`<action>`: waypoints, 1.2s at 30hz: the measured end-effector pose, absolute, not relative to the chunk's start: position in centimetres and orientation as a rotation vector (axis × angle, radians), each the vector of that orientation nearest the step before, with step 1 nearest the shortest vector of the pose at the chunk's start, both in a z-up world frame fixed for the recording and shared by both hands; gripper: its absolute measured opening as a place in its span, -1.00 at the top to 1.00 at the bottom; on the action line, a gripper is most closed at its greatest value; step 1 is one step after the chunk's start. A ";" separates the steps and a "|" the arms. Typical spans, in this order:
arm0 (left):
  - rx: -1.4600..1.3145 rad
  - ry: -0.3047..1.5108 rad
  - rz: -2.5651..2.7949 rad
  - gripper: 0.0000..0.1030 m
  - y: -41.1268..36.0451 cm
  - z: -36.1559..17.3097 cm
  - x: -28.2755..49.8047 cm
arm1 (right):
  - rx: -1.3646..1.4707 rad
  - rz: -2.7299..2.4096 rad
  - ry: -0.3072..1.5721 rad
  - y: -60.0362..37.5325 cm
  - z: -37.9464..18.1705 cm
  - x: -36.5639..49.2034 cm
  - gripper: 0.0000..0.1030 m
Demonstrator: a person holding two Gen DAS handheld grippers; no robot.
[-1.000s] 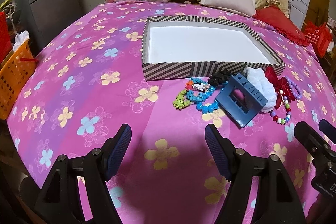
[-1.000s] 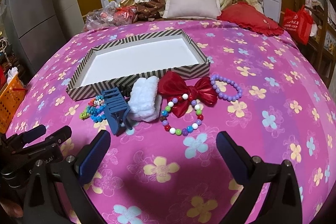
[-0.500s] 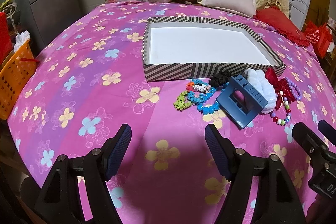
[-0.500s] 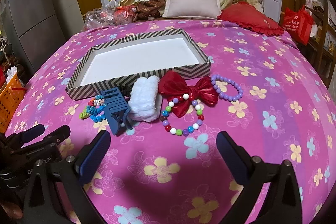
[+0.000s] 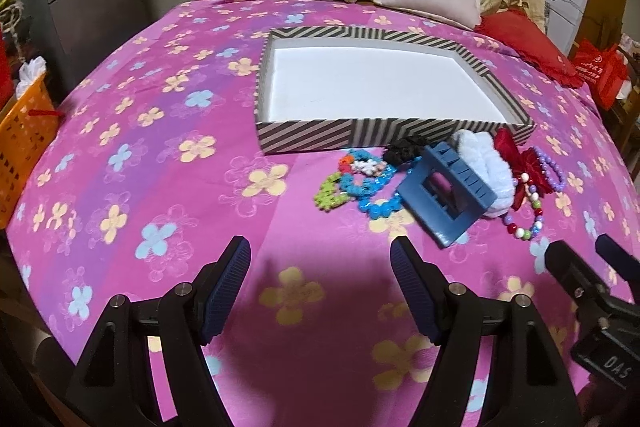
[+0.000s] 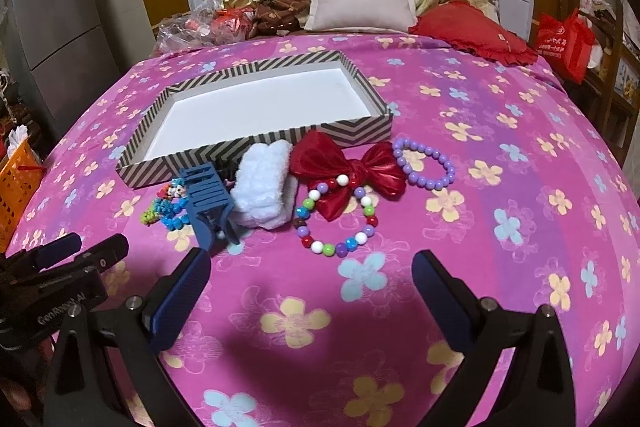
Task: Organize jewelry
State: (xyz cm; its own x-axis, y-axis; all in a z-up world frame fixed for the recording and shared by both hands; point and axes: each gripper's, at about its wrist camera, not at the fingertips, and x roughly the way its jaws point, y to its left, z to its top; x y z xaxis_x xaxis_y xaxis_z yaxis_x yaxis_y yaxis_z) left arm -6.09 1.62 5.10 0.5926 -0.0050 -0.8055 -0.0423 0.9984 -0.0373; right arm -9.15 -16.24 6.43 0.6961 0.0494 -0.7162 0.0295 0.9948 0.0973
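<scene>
Jaws of both grippers gape wide, gripping nothing – the striped box (image 5: 312, 138) sits empty, every bracelet (image 6: 335, 215), bow (image 6: 344, 167) and clip (image 5: 446, 197) unsorted on the bed

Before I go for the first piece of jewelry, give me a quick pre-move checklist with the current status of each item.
1. Left hand-held gripper open and holding nothing: ok.
2. Right hand-held gripper open and holding nothing: ok.
3. Striped box uncovered, white inside showing, nothing in it: ok.
4. Multicolour bead bracelet lying nearest the right hand-held gripper, its near side unobstructed: ok.
5. Bracelet separate from the red bow: not ok, its far side overlaps the bow.
6. Blue bead cluster untangled: cannot tell.
</scene>
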 end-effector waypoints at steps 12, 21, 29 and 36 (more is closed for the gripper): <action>-0.065 0.965 -0.040 -0.18 -0.4 5.6 -5.0 | 0.125 0.006 0.818 -17.2 6.1 -8.9 -0.98; -0.082 0.974 -0.041 -0.18 -0.3 5.4 -4.8 | 0.130 0.007 0.822 -17.3 5.9 -8.9 -0.99; -0.092 0.982 -0.061 -0.18 -0.8 5.6 -4.4 | 0.155 0.012 0.833 -17.8 5.7 -8.8 -0.99; -0.141 1.028 -0.102 -0.18 -1.1 5.5 -3.2 | 0.170 0.012 0.833 -18.2 5.6 -8.8 -0.99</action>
State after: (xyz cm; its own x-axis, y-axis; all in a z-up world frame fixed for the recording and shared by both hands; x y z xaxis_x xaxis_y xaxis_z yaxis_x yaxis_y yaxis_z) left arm -3.24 -1.13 5.54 0.5130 -0.1507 -0.8451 0.0183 0.9862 -0.1648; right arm -8.80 -18.25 5.60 0.6731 0.0772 -0.7355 0.0559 0.9864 0.1546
